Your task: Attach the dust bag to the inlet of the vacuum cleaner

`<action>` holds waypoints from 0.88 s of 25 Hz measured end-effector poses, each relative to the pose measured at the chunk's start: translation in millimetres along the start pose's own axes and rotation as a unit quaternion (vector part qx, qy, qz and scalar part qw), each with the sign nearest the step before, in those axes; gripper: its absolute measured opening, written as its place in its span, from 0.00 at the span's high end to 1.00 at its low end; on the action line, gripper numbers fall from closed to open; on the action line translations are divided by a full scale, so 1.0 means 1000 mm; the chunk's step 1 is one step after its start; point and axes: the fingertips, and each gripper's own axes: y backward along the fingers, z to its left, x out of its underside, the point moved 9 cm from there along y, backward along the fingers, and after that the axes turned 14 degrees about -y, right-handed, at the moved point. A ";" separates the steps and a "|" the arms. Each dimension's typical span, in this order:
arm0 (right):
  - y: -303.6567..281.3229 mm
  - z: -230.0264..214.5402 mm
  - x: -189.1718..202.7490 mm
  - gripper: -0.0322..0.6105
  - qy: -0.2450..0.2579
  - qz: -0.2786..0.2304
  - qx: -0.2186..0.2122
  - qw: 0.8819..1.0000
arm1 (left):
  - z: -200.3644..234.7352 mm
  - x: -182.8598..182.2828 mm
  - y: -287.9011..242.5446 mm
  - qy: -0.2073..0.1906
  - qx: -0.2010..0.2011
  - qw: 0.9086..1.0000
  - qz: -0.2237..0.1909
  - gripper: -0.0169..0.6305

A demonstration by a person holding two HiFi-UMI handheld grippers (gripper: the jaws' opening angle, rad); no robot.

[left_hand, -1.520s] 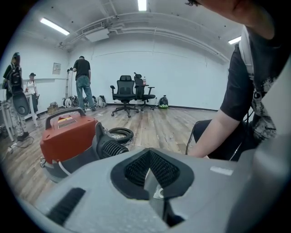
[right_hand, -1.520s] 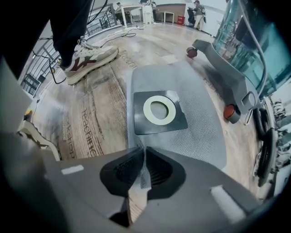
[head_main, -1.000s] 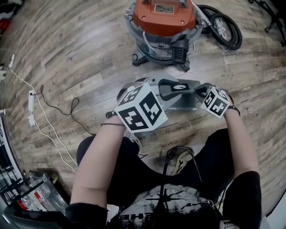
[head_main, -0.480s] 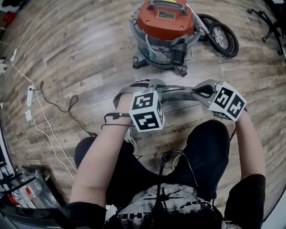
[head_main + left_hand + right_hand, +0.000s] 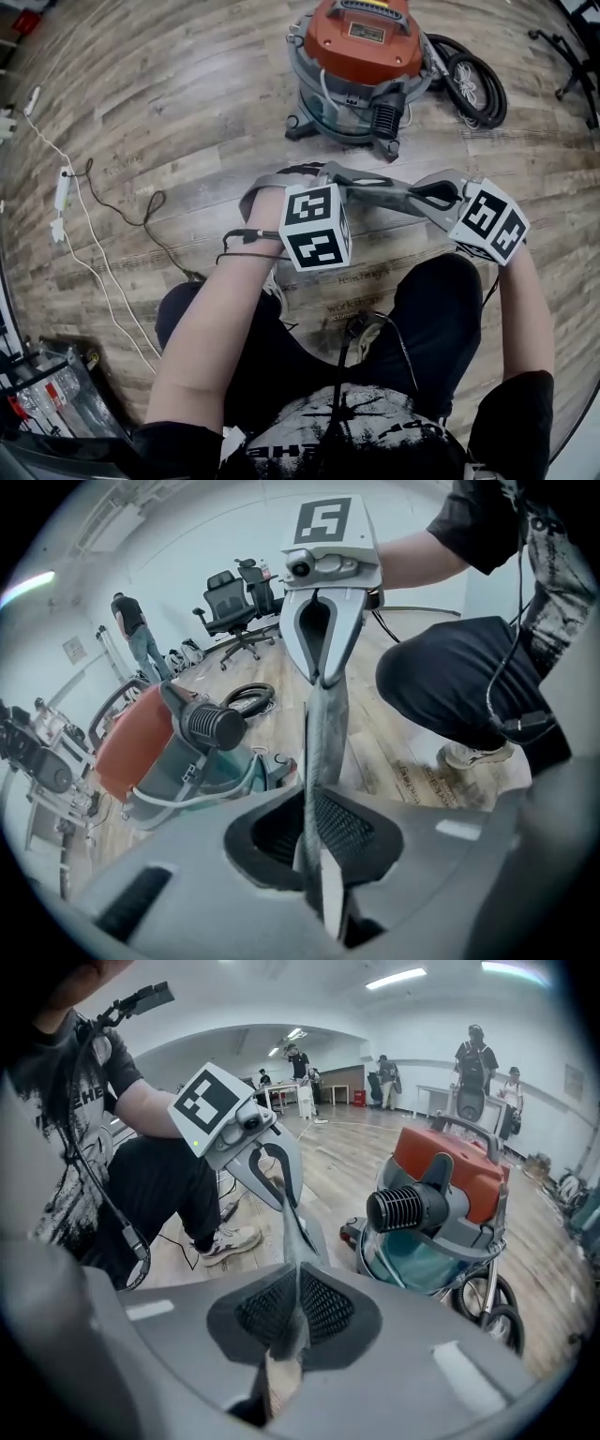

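The vacuum cleaner (image 5: 361,56) stands on the wooden floor ahead, a grey drum with an orange lid and a black ribbed port (image 5: 403,1208) on its side. The grey dust bag (image 5: 380,195) hangs stretched between my two grippers above the floor, nearly edge-on. My left gripper (image 5: 325,176) is closing its jaws on the bag's left end, and the bag (image 5: 323,742) runs straight in between the pads. My right gripper (image 5: 427,192) is shut on the other end, where the bag (image 5: 291,1241) is pinched in its jaws. Each gripper view shows the other gripper across the bag.
A coiled black hose (image 5: 469,70) lies right of the vacuum. A white cable with a power strip (image 5: 61,202) runs along the floor at left. Clutter (image 5: 47,403) sits at the lower left. Office chairs (image 5: 234,592) and standing people (image 5: 473,1063) are farther off.
The bag has risen from low over the floor and turned edge-on. The right gripper went up with it. The left gripper dropped away from the camera onto the bag's left end.
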 end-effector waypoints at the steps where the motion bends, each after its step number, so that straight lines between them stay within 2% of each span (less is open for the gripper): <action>1: 0.001 -0.001 0.001 0.92 0.001 0.000 0.004 1.000 | 0.002 -0.002 0.001 0.001 -0.001 1.000 -0.003 0.92; 7: 0.012 -0.003 0.002 0.90 0.005 -0.004 0.014 1.000 | 0.006 -0.010 0.003 0.002 -0.003 1.000 -0.014 0.93; 8: 0.016 -0.002 -0.001 0.88 0.011 -0.008 0.013 1.000 | 0.007 -0.010 0.003 0.001 -0.002 1.000 -0.013 0.93; 10: 0.024 0.004 -0.010 0.69 0.031 -0.021 0.015 0.999 | 0.009 -0.012 0.004 -0.002 -0.004 1.000 -0.010 0.93; 12: 0.026 0.012 -0.020 0.65 0.060 -0.017 0.033 0.998 | 0.009 -0.016 0.007 -0.009 -0.008 1.000 -0.008 0.93; 16: -0.001 0.018 -0.027 0.61 0.134 0.044 0.091 0.986 | 0.013 -0.023 0.012 -0.022 -0.019 1.000 -0.004 0.93; 19: -0.015 0.014 -0.025 0.65 0.154 0.069 0.123 0.978 | 0.019 -0.033 0.018 -0.021 -0.028 0.999 -0.017 0.93; 22: -0.015 0.011 -0.026 0.84 0.174 0.072 0.169 0.967 | 0.023 -0.038 0.022 -0.017 -0.038 0.999 -0.026 0.93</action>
